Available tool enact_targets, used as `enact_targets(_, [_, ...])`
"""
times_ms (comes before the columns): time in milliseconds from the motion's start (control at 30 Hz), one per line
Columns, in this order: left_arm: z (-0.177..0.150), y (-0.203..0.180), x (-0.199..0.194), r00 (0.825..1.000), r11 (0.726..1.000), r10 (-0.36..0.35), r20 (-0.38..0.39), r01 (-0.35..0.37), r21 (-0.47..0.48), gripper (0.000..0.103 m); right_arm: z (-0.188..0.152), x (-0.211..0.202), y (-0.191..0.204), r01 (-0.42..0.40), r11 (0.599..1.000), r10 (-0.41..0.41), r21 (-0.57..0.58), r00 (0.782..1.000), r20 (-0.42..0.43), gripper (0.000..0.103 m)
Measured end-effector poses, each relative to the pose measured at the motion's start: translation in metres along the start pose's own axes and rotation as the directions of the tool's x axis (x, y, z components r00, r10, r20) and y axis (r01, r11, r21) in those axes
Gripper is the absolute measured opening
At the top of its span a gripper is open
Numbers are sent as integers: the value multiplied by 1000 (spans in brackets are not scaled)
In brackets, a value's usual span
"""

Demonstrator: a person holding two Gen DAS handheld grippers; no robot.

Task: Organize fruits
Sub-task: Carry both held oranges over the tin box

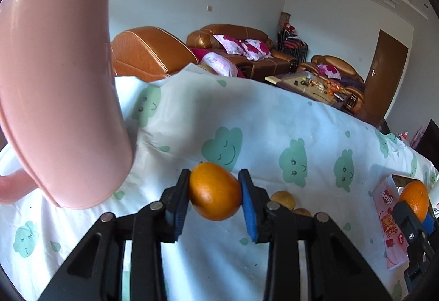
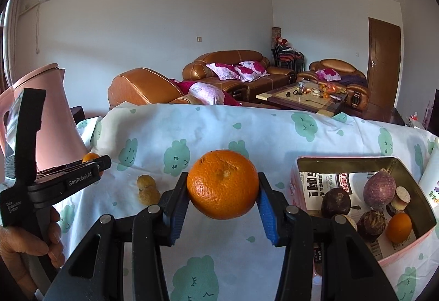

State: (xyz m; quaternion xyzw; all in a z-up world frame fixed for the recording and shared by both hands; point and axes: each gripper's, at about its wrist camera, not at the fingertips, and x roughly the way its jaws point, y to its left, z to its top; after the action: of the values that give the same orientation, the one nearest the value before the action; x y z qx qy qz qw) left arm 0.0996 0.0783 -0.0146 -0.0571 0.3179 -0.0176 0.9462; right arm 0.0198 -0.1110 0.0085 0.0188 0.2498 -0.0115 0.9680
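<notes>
My left gripper (image 1: 214, 189) is shut on a small oval orange fruit (image 1: 214, 199), its blue pads pressing both ends just above the cloud-print cloth (image 1: 274, 122). My right gripper (image 2: 222, 191) is shut on a round orange (image 2: 222, 180), held above the cloth. To its right stands an open pink tin box (image 2: 411, 180) holding several dark fruits and one small orange (image 2: 399, 226). Two yellowish-brown fruits (image 2: 146, 189) lie on the cloth between the grippers. In the right wrist view the left gripper (image 2: 94, 161) shows at the left, held by a hand (image 2: 24, 246).
A tall pink jug (image 1: 60, 81) stands close on the left, beside the left gripper. The pink box (image 1: 384, 199) sits at the right edge of the left wrist view. Beyond the table's far edge are brown sofas (image 2: 227, 70) and a coffee table (image 2: 301, 97).
</notes>
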Motion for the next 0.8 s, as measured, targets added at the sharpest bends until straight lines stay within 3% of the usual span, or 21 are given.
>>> enact_targets(267, [-14,-21,-31,994,995,47,96,-55,79,36,-5,-7,-3,-8,1000,8,-6,1000,-15,49])
enact_targets(800, [-43,-66,-69,987,986,63,145,-85,145,36,-22,-36,-31,-3,1000,2,-13,1000,-27,49])
